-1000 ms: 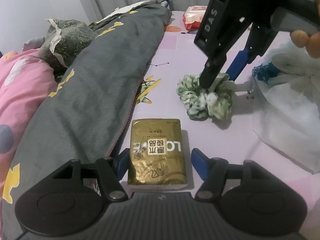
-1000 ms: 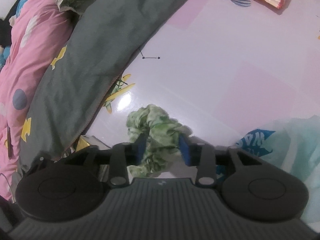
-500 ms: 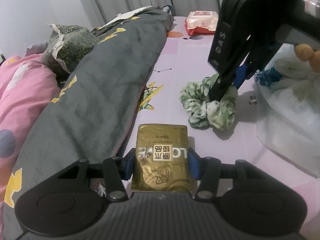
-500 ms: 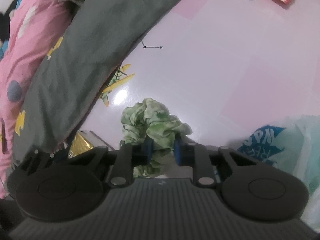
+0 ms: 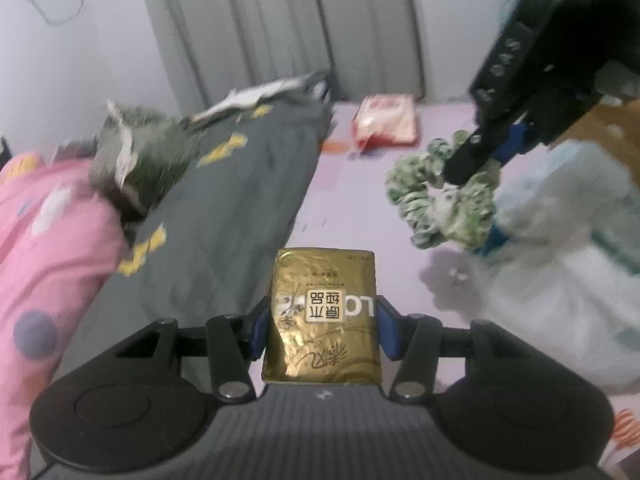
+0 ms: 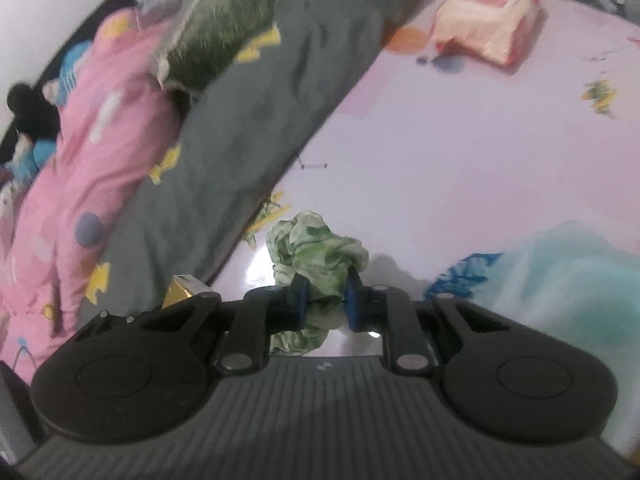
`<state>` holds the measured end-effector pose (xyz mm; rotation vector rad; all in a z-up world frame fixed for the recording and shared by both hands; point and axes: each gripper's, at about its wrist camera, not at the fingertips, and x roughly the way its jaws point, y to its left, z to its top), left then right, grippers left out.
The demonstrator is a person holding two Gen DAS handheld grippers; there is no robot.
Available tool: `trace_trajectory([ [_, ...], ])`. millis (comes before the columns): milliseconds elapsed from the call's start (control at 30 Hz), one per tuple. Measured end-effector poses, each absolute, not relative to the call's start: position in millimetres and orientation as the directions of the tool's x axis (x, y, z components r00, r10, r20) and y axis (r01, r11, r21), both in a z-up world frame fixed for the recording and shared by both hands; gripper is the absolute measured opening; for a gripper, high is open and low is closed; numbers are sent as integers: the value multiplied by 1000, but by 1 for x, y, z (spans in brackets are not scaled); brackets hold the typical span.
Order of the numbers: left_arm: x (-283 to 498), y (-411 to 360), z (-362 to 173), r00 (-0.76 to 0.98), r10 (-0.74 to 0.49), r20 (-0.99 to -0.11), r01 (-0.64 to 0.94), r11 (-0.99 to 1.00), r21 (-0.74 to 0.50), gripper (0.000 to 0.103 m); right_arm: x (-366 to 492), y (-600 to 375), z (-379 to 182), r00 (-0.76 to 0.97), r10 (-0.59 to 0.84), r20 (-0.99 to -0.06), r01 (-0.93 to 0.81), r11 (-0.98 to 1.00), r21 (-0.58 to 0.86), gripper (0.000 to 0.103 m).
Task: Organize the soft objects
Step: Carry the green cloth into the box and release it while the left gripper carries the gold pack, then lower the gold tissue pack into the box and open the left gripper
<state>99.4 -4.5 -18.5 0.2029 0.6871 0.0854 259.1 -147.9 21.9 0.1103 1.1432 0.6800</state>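
Risk: green scrunchie (image 6: 316,248) pinched only by thin fold, rest dangling; could slip from right gripper (image 6: 327,300) during carry toward white plastic bag (image 5: 560,280)
Risk: gold tissue pack (image 5: 322,316) glossy, held by side edges in left gripper (image 5: 320,326); squeeze may buckle soft pack or let it slide
Both items off pink sheet (image 6: 460,140), near grey blanket (image 5: 240,208)
Pose: both grippers angled downward, right steeper; each clamped on its load, side by side
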Motion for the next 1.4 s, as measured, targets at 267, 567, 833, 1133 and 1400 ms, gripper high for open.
trace_trajectory([
  [267, 98, -38, 10, 824, -6, -566, 114, 981, 155, 53, 200, -285, 84, 480, 496, -723, -272, 868, 415, 17],
  [567, 98, -94, 22, 809, -168, -563, 270, 957, 103, 53, 103, -453, 87, 635, 267, -725, 40, 925, 377, 17],
  [833, 100, -140, 26, 767, -249, -591, 372, 923, 93, 53, 87, -498, 16, 493, 207, -845, 131, 943, 307, 19],
  [1133, 114, -187, 34, 706, -330, -627, 475, 877, 73, 53, 114, -486, -37, 307, 143, -941, 69, 983, 172, 32],
  [1400, 127, -232, 42, 642, -407, -650, 567, 823, 45, 53, 98, -504, -3, 464, 167, -870, 92, 968, 235, 51],
])
